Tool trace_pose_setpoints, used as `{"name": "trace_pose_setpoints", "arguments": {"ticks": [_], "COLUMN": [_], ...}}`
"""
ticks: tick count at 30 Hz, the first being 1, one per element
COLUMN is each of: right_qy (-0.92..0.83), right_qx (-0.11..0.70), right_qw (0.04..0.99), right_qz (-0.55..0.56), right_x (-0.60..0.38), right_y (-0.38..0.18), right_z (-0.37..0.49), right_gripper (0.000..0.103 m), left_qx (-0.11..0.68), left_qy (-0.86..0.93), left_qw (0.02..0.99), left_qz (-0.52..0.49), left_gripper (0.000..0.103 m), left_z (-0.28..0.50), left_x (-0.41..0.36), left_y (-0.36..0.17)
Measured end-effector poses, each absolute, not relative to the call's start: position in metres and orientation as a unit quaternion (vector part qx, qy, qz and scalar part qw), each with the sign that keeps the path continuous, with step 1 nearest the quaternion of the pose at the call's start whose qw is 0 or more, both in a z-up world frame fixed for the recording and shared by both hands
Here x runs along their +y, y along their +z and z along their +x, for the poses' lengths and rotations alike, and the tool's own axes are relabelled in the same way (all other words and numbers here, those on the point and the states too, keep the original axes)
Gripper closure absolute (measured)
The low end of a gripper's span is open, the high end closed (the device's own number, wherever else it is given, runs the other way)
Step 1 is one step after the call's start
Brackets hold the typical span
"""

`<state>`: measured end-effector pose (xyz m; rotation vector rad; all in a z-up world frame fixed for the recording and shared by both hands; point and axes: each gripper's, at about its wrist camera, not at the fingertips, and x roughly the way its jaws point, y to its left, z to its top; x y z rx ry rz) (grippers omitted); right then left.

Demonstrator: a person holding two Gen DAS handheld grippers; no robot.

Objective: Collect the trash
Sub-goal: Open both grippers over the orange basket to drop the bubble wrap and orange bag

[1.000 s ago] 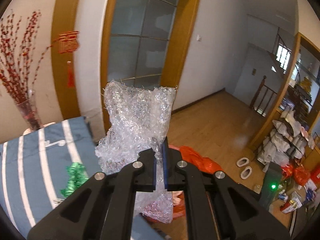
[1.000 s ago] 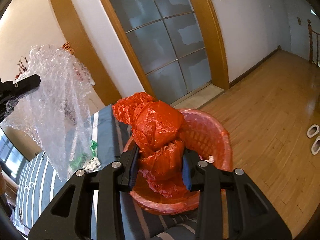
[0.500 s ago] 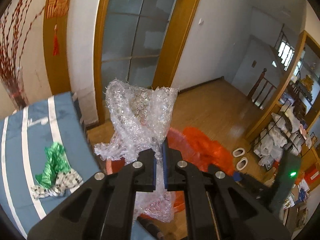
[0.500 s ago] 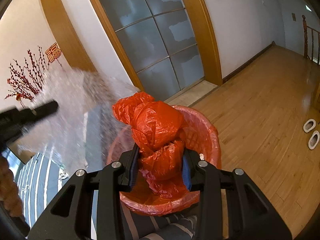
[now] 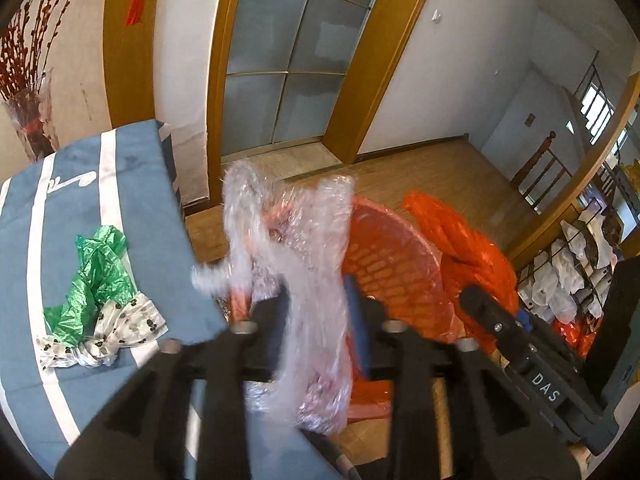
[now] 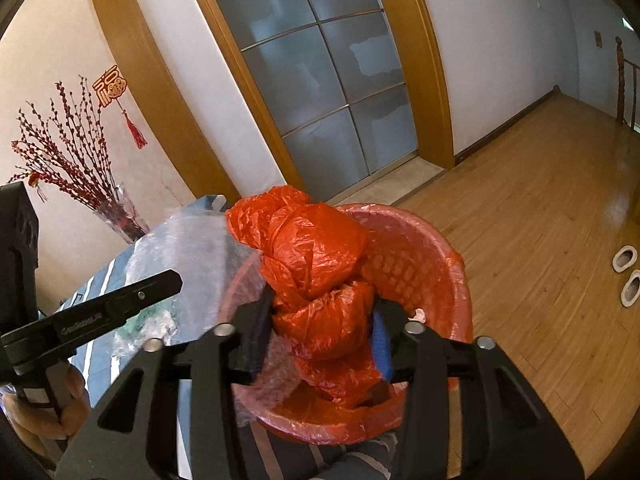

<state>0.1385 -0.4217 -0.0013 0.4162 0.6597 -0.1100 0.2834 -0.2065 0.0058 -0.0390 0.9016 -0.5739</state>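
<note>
Over the red plastic basket (image 5: pixel 394 264), my left gripper (image 5: pixel 316 304) has its jaws opening. A blurred sheet of clear bubble wrap (image 5: pixel 298 236) hangs loose between them, its lower end at the basket's near rim. My right gripper (image 6: pixel 320 320) is opening too, and the knotted red plastic bag (image 6: pixel 316 248) stands between its pads above the basket (image 6: pixel 440 248). The red bag (image 5: pixel 472 248) also shows at the right of the left wrist view. In the right wrist view the bubble wrap (image 6: pixel 188 248) and a left finger (image 6: pixel 152 292) appear on the left.
A crumpled green bag (image 5: pixel 96 276) and a white spotted wrapper (image 5: pixel 120 320) lie on the blue striped tablecloth (image 5: pixel 80 184). A vase of red branches (image 6: pixel 116 216) stands behind. White slippers (image 6: pixel 628 276) sit on the wooden floor. A hand (image 6: pixel 44 412) holds the left gripper.
The left gripper dropped toward the basket and its jaws parted, loosening the bubble wrap. The right gripper's jaws widened around the red bag, which has stayed in place.
</note>
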Motion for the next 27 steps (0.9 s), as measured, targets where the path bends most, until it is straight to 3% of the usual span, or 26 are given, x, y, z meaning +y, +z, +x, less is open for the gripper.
{"name": "trace_pose_setpoints", "arguments": {"ticks": [2,7,27], "right_qy": [-0.059,-0.075,-0.017], "right_qx": [0.321,0.324,0.319], "right_qw": [0.923,0.918,0.932], "right_qz": [0.204,0.214,0.169], "right_x": [-0.423,-0.432,-0.378], "right_y": [-0.003,-0.008,0.009], "right_z": [0.138,0.136,0.135], "right_gripper": [0.041,0.041,0.041], "left_qx": [0.428,0.421,0.383], "left_qy": [-0.274,-0.265,-0.218], "left_qw": [0.861,0.868,0.897], "left_qz": [-0.018,-0.012,-0.017], "left_gripper": [0.059,0.049,0.046], "left_z": [0.282,0.281,0.278], "left_x": [-0.205,-0.196,-0.130], "left_y": [0.007,0.007,0.029]}}
